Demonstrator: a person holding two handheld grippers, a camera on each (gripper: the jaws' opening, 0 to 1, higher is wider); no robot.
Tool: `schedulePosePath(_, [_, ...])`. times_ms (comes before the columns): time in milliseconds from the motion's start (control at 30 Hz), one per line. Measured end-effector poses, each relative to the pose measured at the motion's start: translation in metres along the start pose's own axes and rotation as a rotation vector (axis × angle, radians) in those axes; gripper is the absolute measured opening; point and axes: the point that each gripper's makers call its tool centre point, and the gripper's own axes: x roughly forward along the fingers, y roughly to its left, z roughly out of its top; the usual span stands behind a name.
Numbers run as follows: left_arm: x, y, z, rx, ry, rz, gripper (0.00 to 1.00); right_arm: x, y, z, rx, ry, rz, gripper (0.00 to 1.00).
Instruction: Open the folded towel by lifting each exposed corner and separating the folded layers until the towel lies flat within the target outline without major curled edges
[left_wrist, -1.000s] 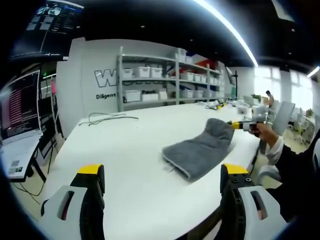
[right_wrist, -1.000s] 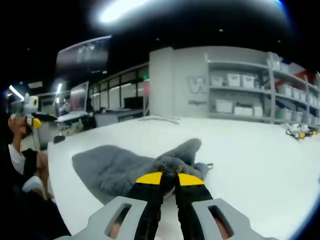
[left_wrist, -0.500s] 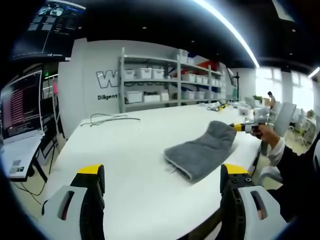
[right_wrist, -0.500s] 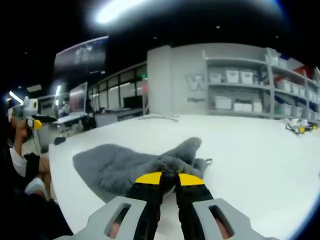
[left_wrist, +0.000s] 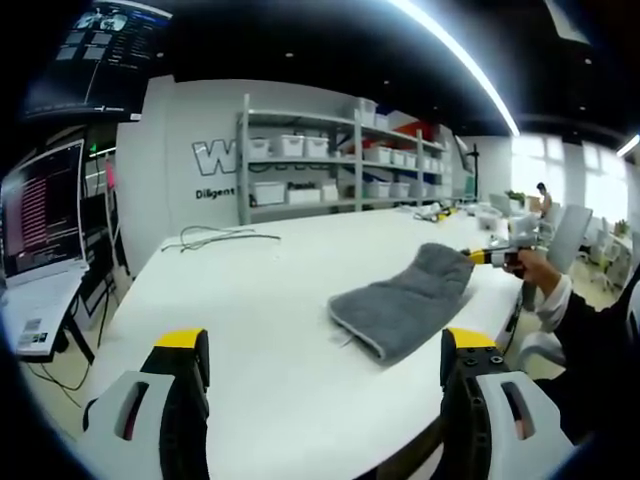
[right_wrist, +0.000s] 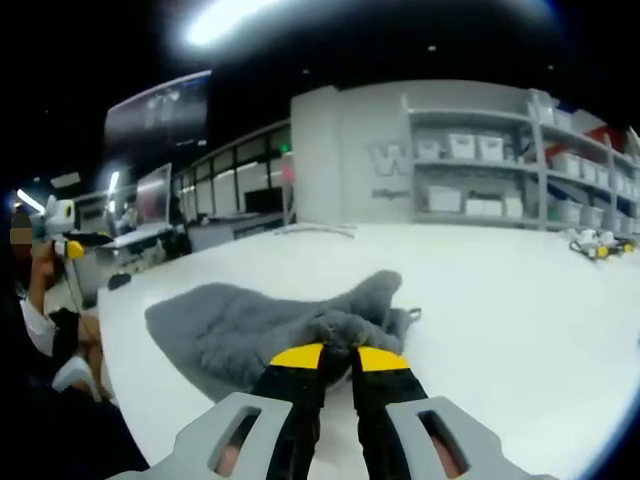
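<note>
A grey towel (left_wrist: 402, 303) lies folded on the white table (left_wrist: 250, 300), its far end lifted. My right gripper (right_wrist: 338, 355) is shut on a bunched corner of the grey towel (right_wrist: 240, 325). In the left gripper view the right gripper (left_wrist: 490, 256) shows at the towel's far end, held by a hand (left_wrist: 528, 268). My left gripper (left_wrist: 325, 355) stands open, low over the table's near part, well short of the towel, with nothing between its jaws. In the right gripper view the left gripper (right_wrist: 62, 240) appears far left.
A cable (left_wrist: 215, 236) lies on the far left of the table. Shelves with white bins (left_wrist: 320, 160) stand behind. A laptop (left_wrist: 40, 235) sits on a stand at left. Small objects (right_wrist: 595, 250) rest at the table's far right. An office chair (left_wrist: 560, 235) is beyond the table.
The right gripper has drawn the towel corner slightly; the towel's fold shifted a little. The left gripper has stayed in place.
</note>
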Motion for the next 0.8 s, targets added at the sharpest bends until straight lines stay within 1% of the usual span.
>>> schedulePosePath(267, [0.000, 0.000, 0.000, 0.001, 0.001, -0.002, 0.94, -0.001, -0.002, -0.002, 0.004, 0.009, -0.001, 0.07])
schedulePosePath(800, [0.002, -0.002, -0.003, 0.003, 0.009, -0.002, 0.94, -0.002, -0.014, -0.008, 0.023, 0.026, -0.006, 0.08])
